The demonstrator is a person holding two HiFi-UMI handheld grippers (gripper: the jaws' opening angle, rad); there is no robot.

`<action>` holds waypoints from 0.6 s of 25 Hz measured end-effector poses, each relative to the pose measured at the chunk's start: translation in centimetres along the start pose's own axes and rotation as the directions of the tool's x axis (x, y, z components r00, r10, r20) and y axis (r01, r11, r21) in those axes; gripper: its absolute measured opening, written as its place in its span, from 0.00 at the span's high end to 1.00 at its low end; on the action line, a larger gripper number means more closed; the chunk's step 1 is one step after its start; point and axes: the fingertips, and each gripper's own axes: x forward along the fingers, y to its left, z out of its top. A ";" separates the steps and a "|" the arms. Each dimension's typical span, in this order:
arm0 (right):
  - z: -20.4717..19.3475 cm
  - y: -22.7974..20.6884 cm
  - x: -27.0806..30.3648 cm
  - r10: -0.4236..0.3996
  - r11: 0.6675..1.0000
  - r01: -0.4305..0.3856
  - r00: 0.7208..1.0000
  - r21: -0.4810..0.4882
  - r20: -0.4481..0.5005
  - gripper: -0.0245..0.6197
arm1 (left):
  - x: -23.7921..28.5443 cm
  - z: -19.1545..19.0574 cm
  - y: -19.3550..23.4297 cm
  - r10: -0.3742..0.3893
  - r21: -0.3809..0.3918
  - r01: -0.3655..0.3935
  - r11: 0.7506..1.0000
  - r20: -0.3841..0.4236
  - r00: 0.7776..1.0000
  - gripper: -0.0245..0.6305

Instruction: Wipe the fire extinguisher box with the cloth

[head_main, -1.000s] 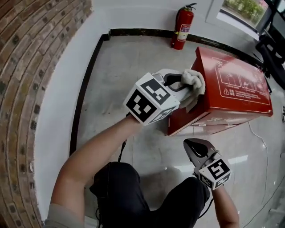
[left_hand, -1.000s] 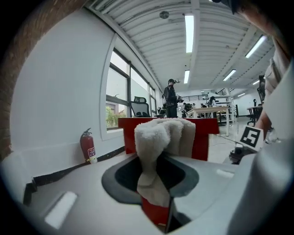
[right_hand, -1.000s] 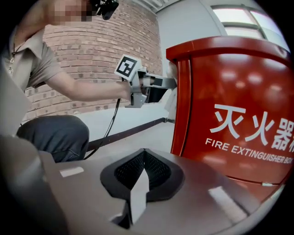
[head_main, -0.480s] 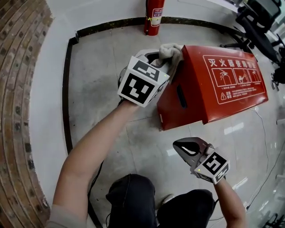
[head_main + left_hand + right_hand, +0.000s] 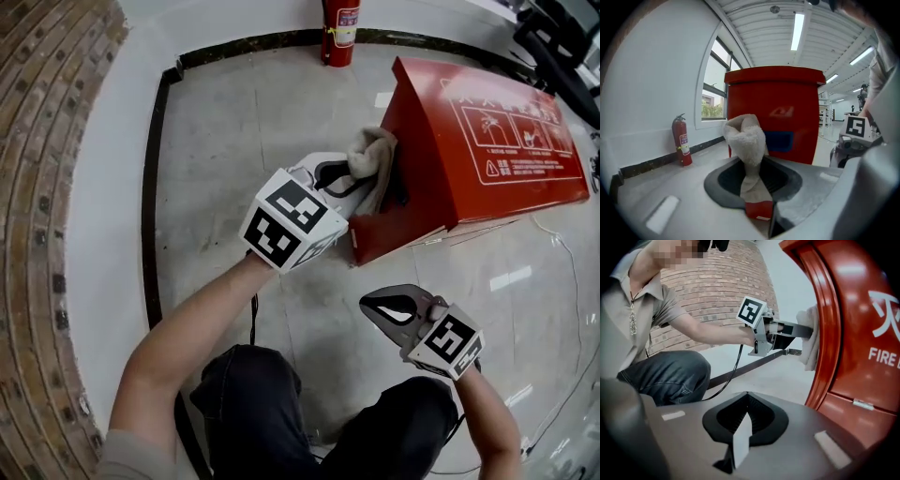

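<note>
"Red fire extinguisher box (image 5: pixel 487 141), from the head view: where does it sit?"

"On the grey floor (image 5: pixel 253 112), printed face up and slanted, with one end panel turned toward the left gripper (image 5: pixel 361 181). The cloth (image 5: pixel 373 150) is bunched at that gripper's tips and lies against the panel."

"And the right gripper (image 5: pixel 373 307)?"

"Lower in the picture, over bare floor near the box's nearest corner but apart from it. A fire extinguisher (image 5: pixel 339 28) stands at the white wall's foot beyond the box, and a brick wall (image 5: pixel 47 206) curves along the left."

"Now the left gripper view."

"Its jaws are clamped on the cloth – a flat strip runs up between them and swells into a fluffy wad past the tips. The box's end fills the middle behind the wad. The extinguisher stands left under a window (image 5: pixel 715 93), and the right gripper's marker cube (image 5: pixel 857 126) shows at the right edge."

"The right gripper view?"

"Its jaws are pressed together with nothing between them. The box rises at the right, near the jaws without touching them. Further off, the left gripper holds the cloth on the box's raised rim. The person (image 5: pixel 661 362) crouches at the left, before the brick wall."
</note>
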 end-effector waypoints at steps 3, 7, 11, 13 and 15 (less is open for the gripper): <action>-1.5 0.1 0.4 0.013 1.000 -0.014 1.000 -0.009 -0.014 0.92 | -0.7 -0.6 -3.3 -0.068 0.018 0.069 0.997 -0.026 0.997 0.82; -3.4 -1.1 0.6 -0.013 0.999 0.014 1.000 0.041 -0.013 0.92 | -1.3 -2.0 -7.2 -0.168 0.010 0.169 0.986 -0.061 0.984 0.82; -4.9 -2.1 0.6 -0.033 0.995 0.037 0.998 0.096 -0.046 0.92 | -1.6 -4.6 -10.6 -0.273 0.021 0.279 0.960 -0.141 0.952 0.82; -5.7 -2.5 0.7 -0.044 0.992 0.052 0.997 0.115 -0.070 0.92 | -1.5 -6.2 -11.3 -0.288 0.038 0.300 0.953 -0.186 0.939 0.82; -6.4 -2.9 0.7 -0.056 0.989 0.067 0.995 0.129 -0.086 0.92 | -1.0 -7.2 -10.8 -0.266 0.032 0.277 0.960 -0.194 0.944 0.82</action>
